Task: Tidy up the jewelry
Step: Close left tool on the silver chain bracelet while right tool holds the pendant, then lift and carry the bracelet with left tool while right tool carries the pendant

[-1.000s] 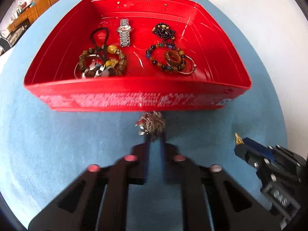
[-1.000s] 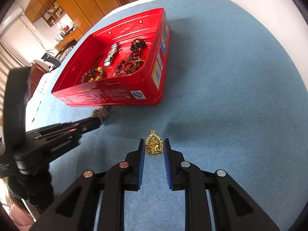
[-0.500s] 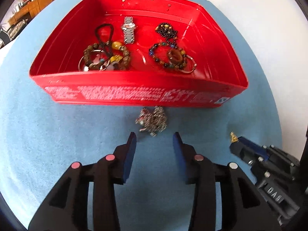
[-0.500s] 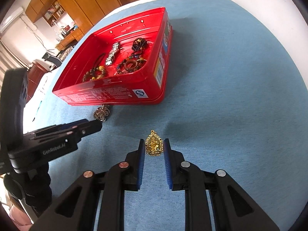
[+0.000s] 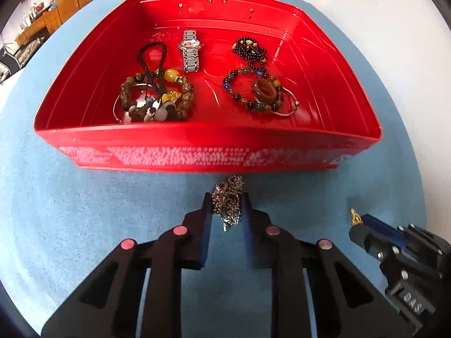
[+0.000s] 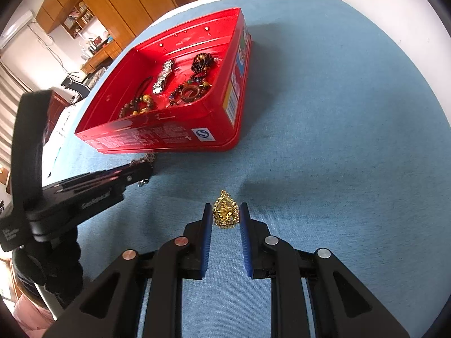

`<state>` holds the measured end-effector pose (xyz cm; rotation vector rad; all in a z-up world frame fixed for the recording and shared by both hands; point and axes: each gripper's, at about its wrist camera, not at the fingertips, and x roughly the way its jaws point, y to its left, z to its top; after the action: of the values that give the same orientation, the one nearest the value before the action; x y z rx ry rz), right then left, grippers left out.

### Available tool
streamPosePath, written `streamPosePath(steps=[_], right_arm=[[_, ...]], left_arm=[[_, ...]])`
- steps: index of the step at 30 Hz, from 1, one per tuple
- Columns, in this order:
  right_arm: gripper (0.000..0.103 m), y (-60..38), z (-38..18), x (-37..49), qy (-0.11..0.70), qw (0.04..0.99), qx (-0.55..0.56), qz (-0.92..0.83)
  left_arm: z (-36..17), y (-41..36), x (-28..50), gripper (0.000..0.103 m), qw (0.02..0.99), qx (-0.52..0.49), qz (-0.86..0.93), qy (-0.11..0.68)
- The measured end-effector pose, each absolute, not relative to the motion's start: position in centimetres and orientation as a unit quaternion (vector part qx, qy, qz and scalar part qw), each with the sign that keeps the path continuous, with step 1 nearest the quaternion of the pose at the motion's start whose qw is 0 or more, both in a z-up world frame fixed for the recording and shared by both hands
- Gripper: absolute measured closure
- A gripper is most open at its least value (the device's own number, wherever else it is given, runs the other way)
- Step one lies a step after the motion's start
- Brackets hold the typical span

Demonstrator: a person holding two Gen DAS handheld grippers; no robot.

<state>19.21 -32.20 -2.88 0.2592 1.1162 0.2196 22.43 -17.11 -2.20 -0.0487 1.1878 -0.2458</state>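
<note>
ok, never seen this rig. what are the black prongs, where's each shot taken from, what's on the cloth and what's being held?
No robot: a person holds a two-finger gripper in each hand, each with a fisheye camera looking along its fingers.

Left view: the left gripper has its fingers around a silvery chain bundle on the blue cloth, just in front of a red tin holding a watch and bead bracelets.

Right view: the right gripper has a gold pendant between its fingers; a firm grip can't be confirmed.
</note>
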Motion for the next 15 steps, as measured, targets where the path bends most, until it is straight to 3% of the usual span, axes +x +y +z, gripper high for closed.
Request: streamPosePath(steps=[2, 15], right_arm=[[0.084, -32.2, -2.9, 19.2, 0.526, 0.835, 0.122, 0.103], [0.084, -31.3, -2.4, 18.7, 0.521, 0.836, 0.120, 0.119]], left_arm=[[-1.8, -16.1, 21.4, 0.091, 0.823, -0.030, -0.120, 0.554], [0.9, -11.5, 17.9, 0.091, 0.843, -0.049, -0.134, 0.518]])
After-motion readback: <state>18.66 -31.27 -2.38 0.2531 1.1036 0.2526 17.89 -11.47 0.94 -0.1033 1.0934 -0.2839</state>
